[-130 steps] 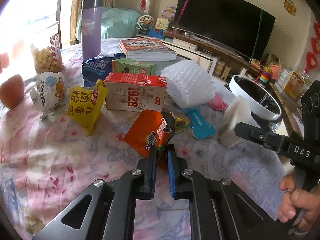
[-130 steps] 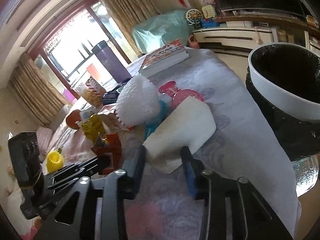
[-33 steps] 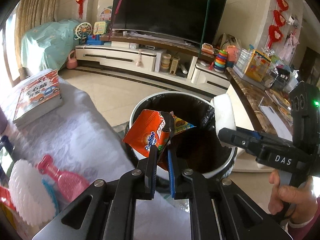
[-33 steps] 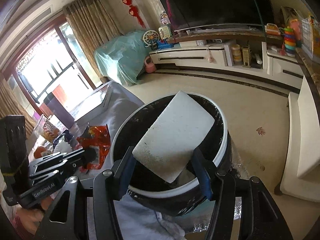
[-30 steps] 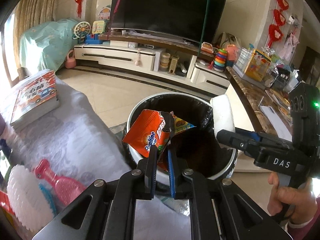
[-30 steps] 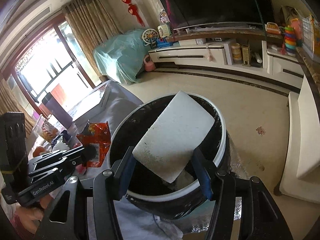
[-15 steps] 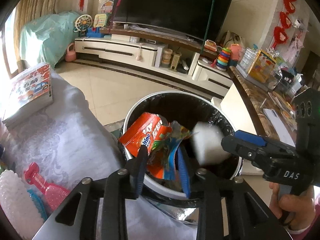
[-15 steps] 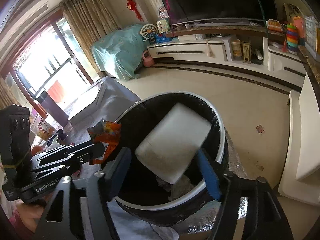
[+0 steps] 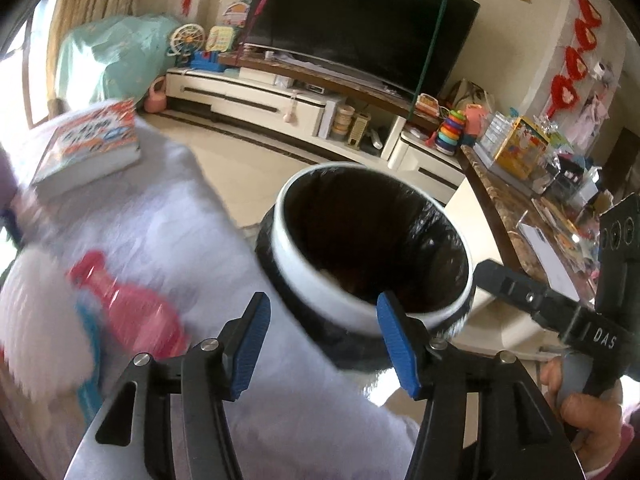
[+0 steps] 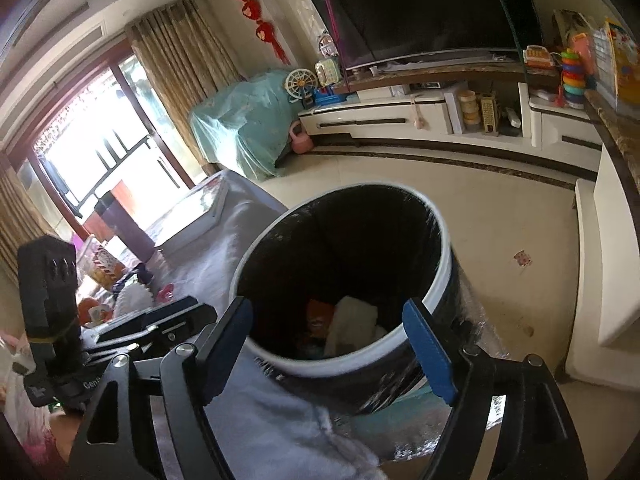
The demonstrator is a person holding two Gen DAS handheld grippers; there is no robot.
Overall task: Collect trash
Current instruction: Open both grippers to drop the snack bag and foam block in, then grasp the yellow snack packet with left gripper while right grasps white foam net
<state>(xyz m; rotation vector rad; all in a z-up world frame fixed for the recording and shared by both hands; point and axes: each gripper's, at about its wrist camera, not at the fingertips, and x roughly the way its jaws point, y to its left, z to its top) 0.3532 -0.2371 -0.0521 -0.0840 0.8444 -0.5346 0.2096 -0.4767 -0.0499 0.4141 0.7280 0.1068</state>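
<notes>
Black-lined round white-rimmed trash bin stands on the floor at the near right edge of the cloth-covered table, with both grippers empty above it.

Left gripper has its blue-padded jaws spread wide apart and grips nothing; it hangs over the near rim of the bin. Right gripper is likewise spread wide with nothing between its jaws, framing the bin mouth. Inside the bin, at the bottom, lie an orange snack wrapper and a white foam block, touching each other. On the table to the left lie a pink plastic toy, a white bubbled foam sheet and, farther off, a colourful book.
</notes>
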